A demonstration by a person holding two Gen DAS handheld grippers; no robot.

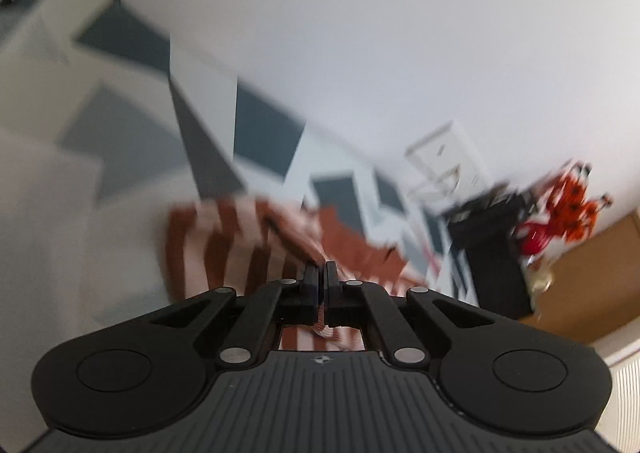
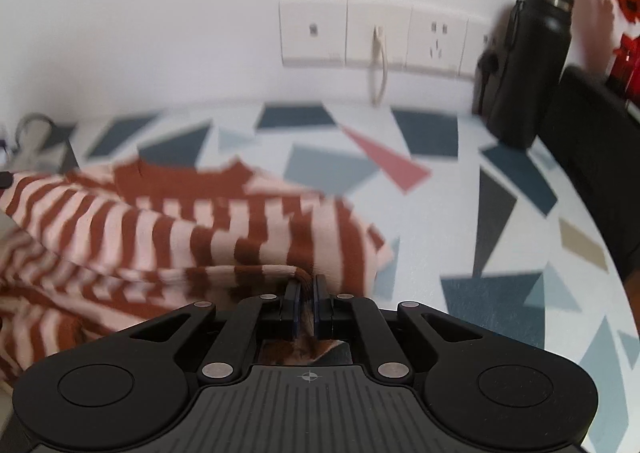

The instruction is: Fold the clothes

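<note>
Both grippers are clamped on one garment. The left gripper (image 1: 320, 271) has its jaws pressed together on a thin edge of the striped top (image 1: 224, 241); cloth shows between the fingers and behind them, so the pinch is a fabric edge, not a bunch.

The right gripper (image 2: 306, 285) has its jaws closed on a thicker rolled hem of the top (image 2: 208, 229), with brown fabric trapped between the fingers.

The top lies heaped on the patterned table (image 2: 460, 213), with layers doubled over and the brown collar uppermost at the far side. Its far part rests on the table; whether the held edges are lifted clear cannot be told.

Two separate holds suggest an edge is being carried or stretched so a fold lands straight. Blur in both views is consistent with motion. The flask (image 2: 524, 69) and sockets (image 2: 376, 33) stand well apart.
</note>
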